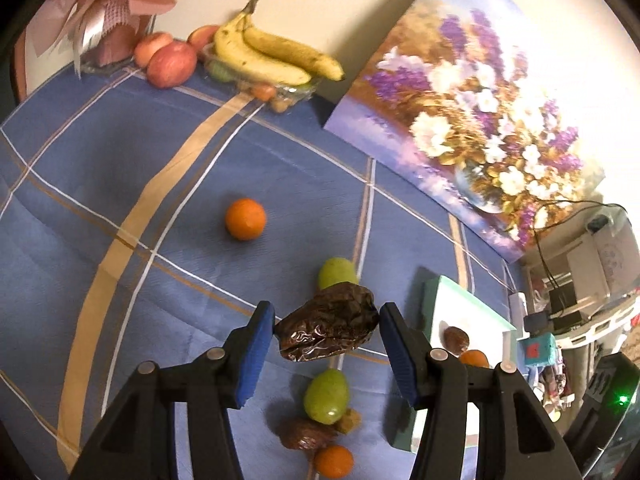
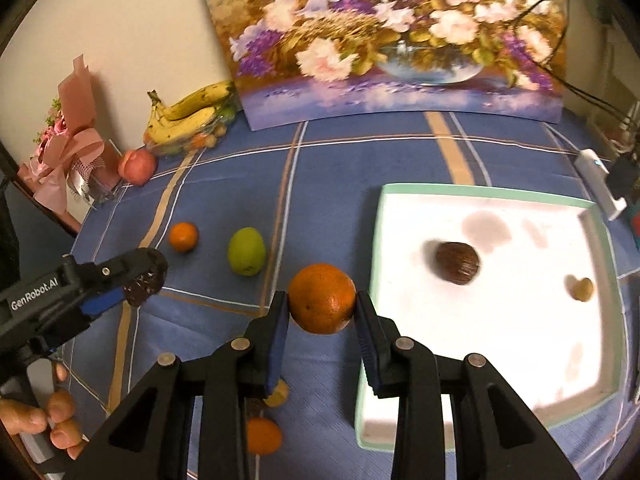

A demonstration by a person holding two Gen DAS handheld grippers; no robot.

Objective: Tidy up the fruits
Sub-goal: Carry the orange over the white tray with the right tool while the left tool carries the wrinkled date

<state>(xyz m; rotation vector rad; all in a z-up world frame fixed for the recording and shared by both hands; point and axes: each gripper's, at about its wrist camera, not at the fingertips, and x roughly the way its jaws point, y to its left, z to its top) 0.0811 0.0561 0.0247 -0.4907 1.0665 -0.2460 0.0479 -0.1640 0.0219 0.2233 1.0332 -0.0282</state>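
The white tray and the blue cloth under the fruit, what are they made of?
The tray looks like smooth plastic or coated card: flat white floor, thin mint-green rim. Which one, I can't tell. The blue cloth looks like soft woven fabric, matte, with printed stripes and gentle creases.

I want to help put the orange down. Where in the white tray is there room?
The white tray is mostly bare: its near half and left side, away from the brown date and the small yellowish fruit by the right wall. The right gripper holds the orange beside the tray's left rim.
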